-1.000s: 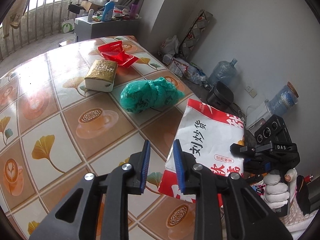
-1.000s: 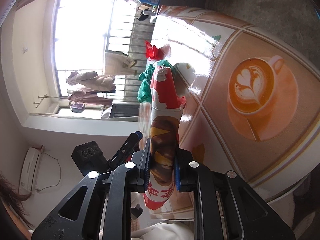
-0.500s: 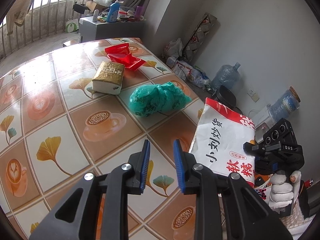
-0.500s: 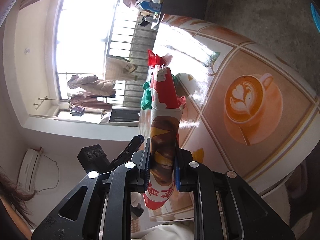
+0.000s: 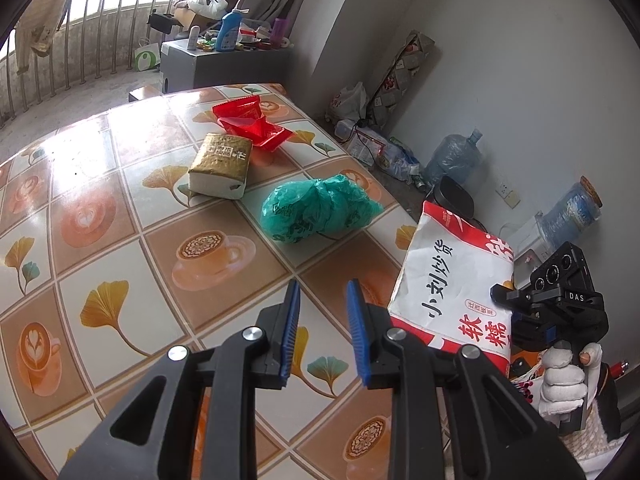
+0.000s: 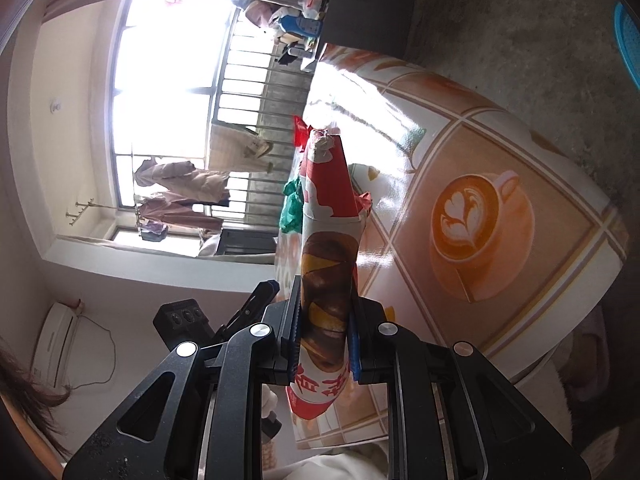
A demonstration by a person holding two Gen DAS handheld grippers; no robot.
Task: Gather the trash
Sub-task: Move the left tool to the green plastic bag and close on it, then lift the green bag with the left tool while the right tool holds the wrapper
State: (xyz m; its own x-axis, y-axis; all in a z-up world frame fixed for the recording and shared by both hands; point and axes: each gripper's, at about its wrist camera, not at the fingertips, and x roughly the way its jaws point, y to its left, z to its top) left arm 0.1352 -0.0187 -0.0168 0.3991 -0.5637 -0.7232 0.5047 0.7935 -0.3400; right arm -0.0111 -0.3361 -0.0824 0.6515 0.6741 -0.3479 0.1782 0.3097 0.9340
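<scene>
Fingers of right gripper (image 6: 324, 338) pinch snack bag (image 6: 328, 240) beside table (image 5: 120, 240); left gripper (image 5: 322, 334) tilted downward, fingers spread, empty.

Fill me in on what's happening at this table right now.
A person is clearing trash with two handheld grippers. The right gripper is shut on a red-and-white snack bag, held off the table's edge. The left gripper hovers over the table, nothing between its pads. A green plastic bag, a gold packet and a red wrapper lie on the tabletop, not yet collected.

bright barred window (image 6: 168, 92), pale walls (image 5: 520, 80), grey cabinet (image 5: 224, 66), concrete floor (image 6: 520, 32).
</scene>
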